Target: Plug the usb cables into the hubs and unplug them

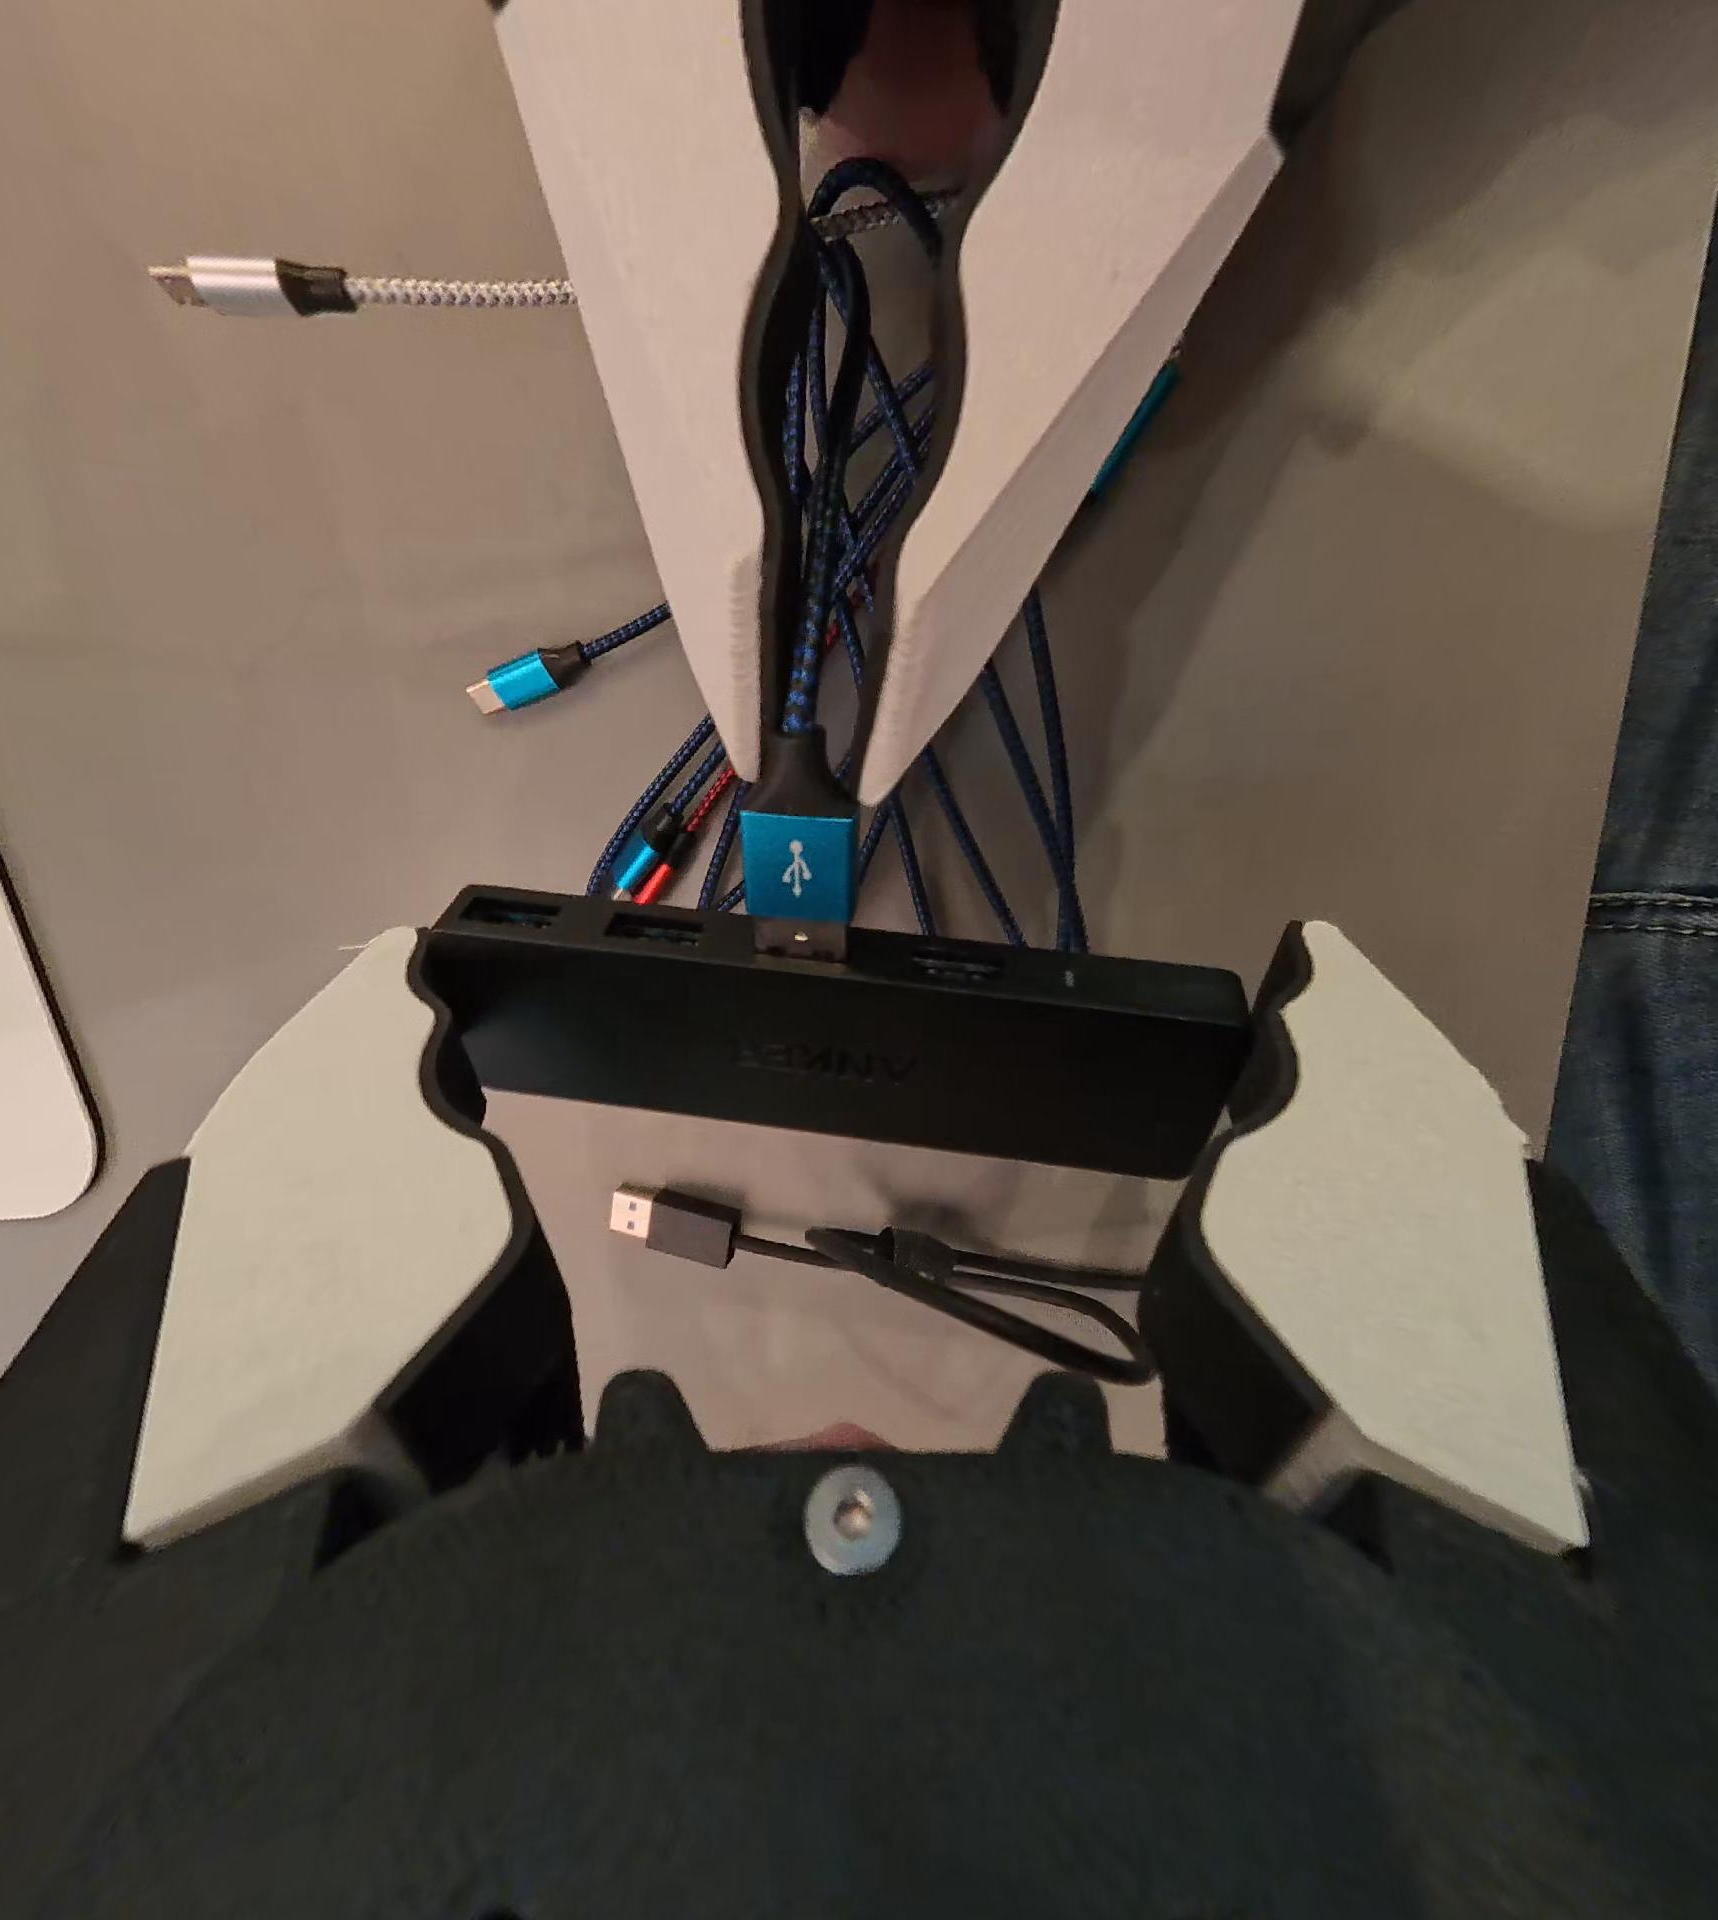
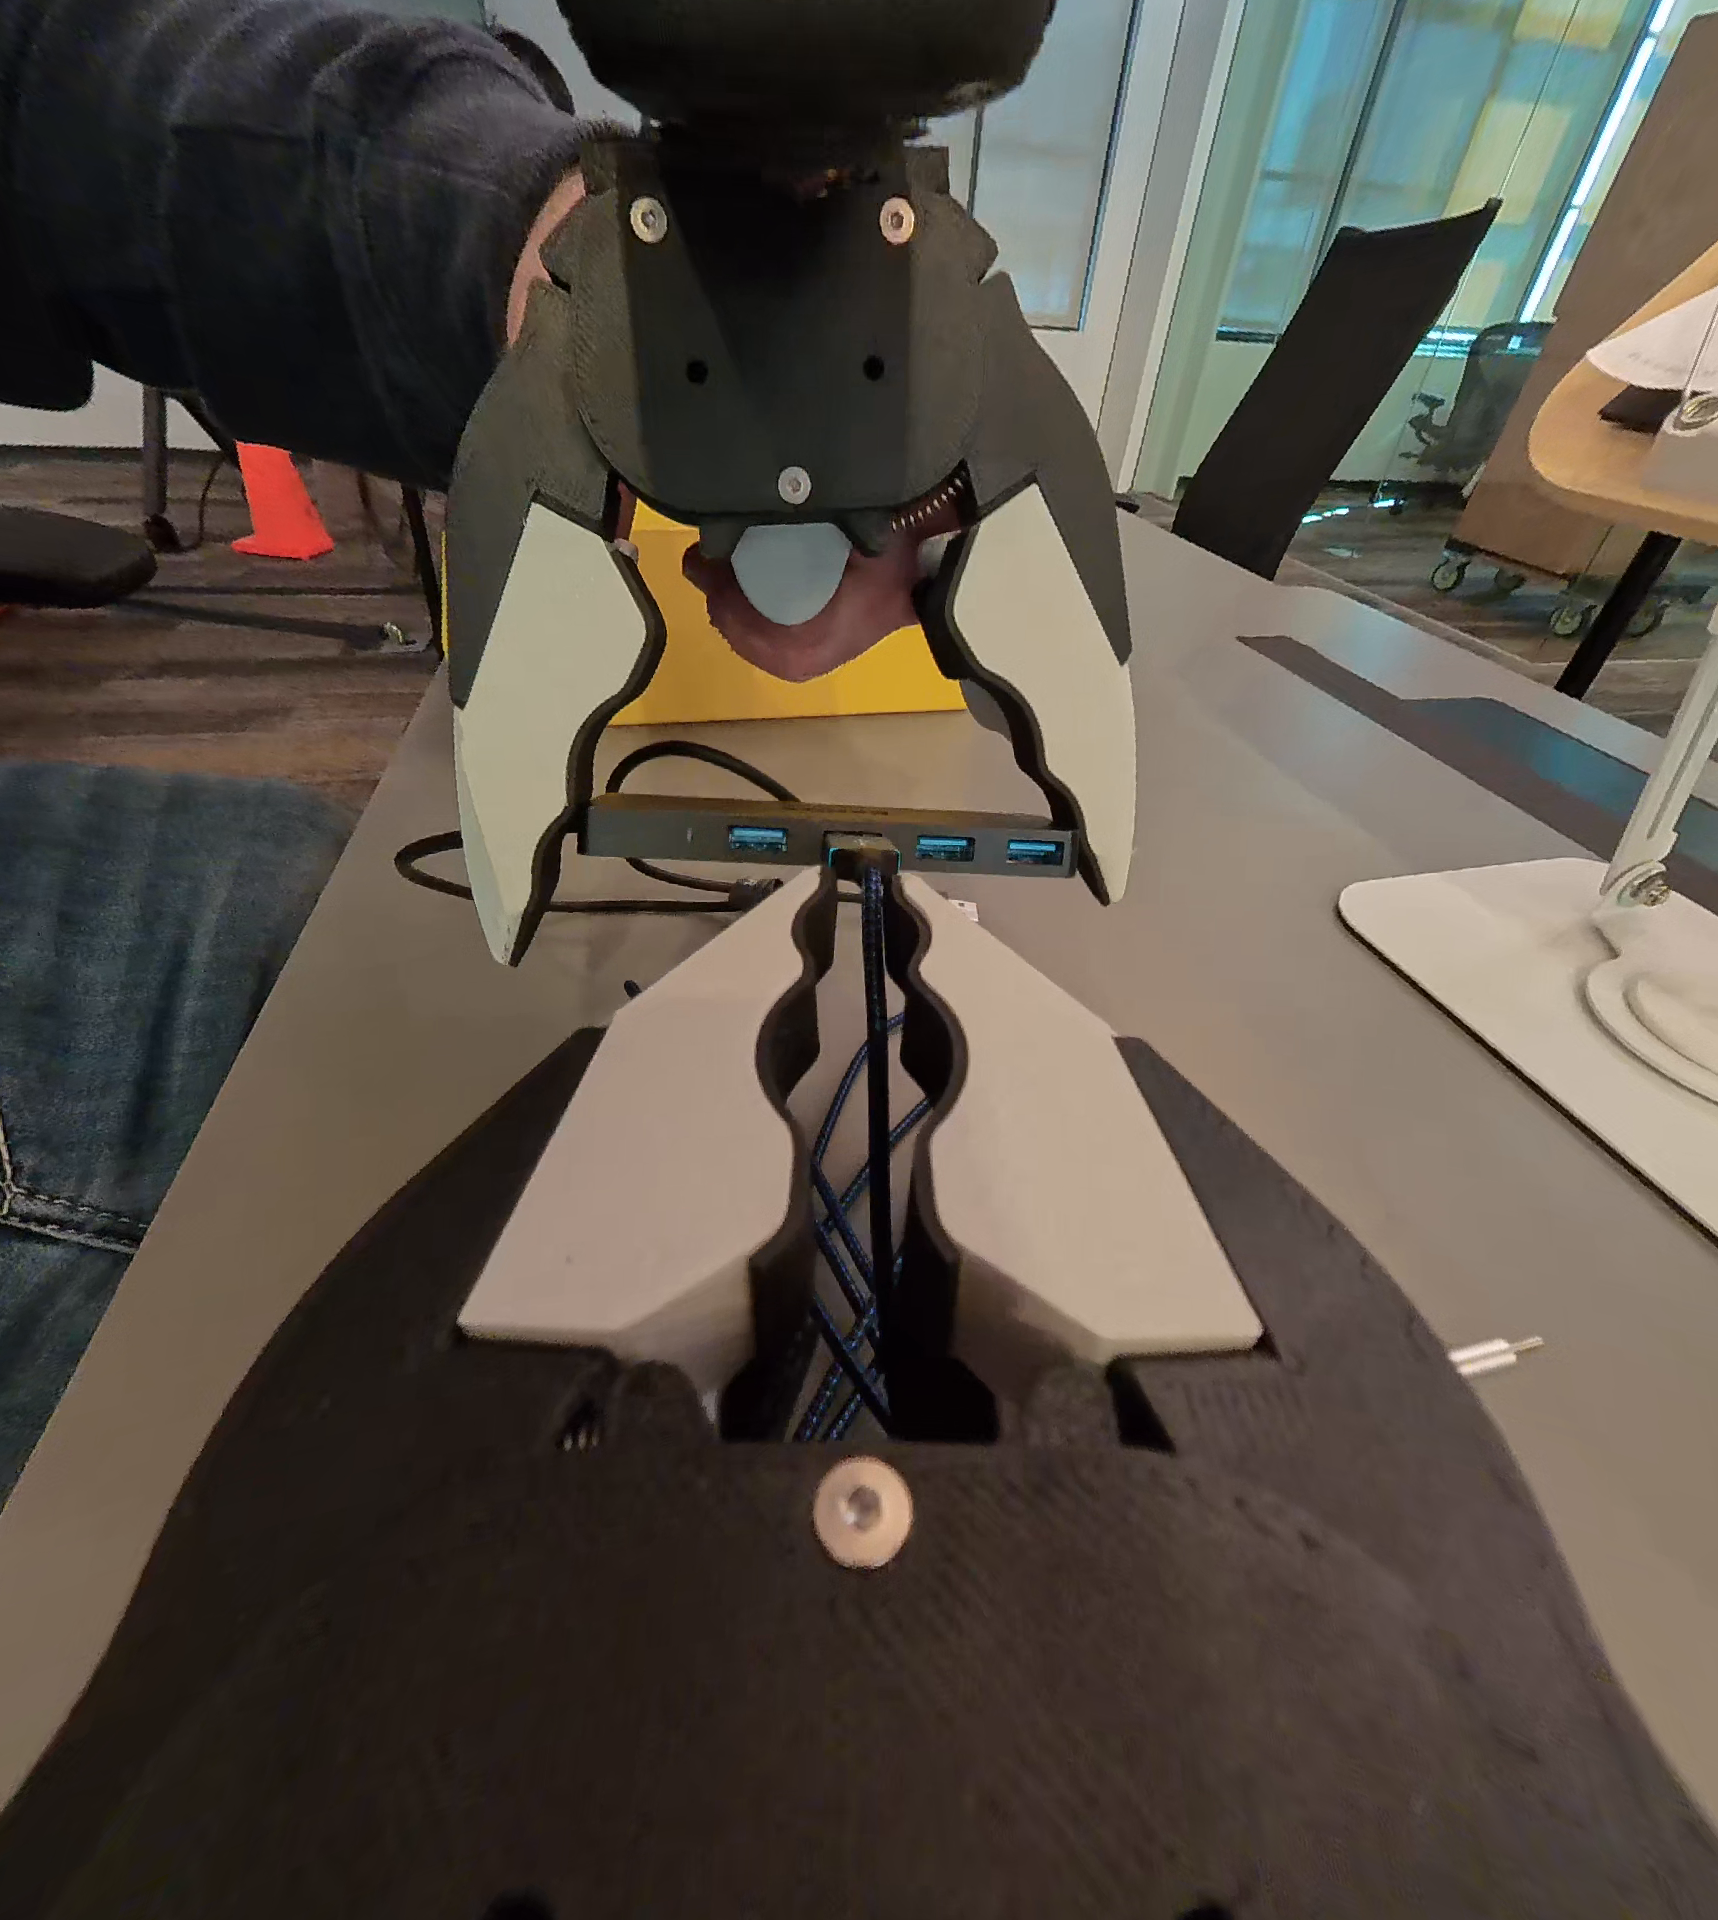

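Observation:
My left gripper is shut on the two short ends of a black USB hub and holds it above the grey table. My right gripper is shut on the black collar of a blue braided USB cable. Its blue plug points into the hub's third port from the left in the left wrist view, with some of the metal tip showing. The right wrist view shows the hub, the plug and three free blue ports. The hub's own black lead and plug lie under the hub.
A silver braided plug, a blue USB-C plug and a tangle of blue and red cables lie on the table. A white stand base is at the right. A yellow box sits beyond. A person's jeans are at the table edge.

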The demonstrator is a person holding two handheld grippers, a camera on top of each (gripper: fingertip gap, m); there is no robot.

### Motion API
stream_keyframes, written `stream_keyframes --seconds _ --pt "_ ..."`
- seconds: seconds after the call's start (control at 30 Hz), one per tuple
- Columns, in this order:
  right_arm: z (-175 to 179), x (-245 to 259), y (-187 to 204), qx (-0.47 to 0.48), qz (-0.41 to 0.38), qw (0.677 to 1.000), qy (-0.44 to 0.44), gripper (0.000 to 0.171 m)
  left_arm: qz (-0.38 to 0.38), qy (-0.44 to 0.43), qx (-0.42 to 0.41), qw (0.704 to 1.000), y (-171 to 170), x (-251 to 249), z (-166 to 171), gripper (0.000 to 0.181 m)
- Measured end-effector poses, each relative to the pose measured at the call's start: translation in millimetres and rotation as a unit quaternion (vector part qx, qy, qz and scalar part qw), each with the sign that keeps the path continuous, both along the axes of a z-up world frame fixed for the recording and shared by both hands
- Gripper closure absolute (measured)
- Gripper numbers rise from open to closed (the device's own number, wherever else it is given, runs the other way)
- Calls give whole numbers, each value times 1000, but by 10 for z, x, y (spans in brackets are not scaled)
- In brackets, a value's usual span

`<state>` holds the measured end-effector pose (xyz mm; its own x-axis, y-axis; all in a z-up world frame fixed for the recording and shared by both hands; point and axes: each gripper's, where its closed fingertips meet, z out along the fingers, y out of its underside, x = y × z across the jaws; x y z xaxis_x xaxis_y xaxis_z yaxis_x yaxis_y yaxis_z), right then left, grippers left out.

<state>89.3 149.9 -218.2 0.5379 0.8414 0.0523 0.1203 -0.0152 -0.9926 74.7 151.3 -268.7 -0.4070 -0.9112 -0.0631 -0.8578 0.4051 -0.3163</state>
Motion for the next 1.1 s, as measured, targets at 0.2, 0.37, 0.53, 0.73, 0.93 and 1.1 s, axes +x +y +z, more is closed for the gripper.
stream_keyframes --seconds 0.2,0.37,0.53,0.73,0.93,1.1 --pt "7 -4 -2 4 -2 1000 -2 167 -4 15 13 1000 17 -24 -44 42" --pt "-20 3 1 -2 -4 1000 -10 167 -2 18 26 1000 36 -19 -36 42" --pt "-10 11 2 9 -14 1000 -22 168 8 6 27 1000 56 16 24 43" --pt "35 -13 -8 14 -14 1000 -14 168 3 2 39 999 39 24 39 43" --pt "7 -38 -18 10 -4 1000 -21 168 -7 -2 53 999 33 18 25 44" --pt "-8 -50 -10 7 -3 1000 -24 168 -10 2 60 998 50 -2 3 44"
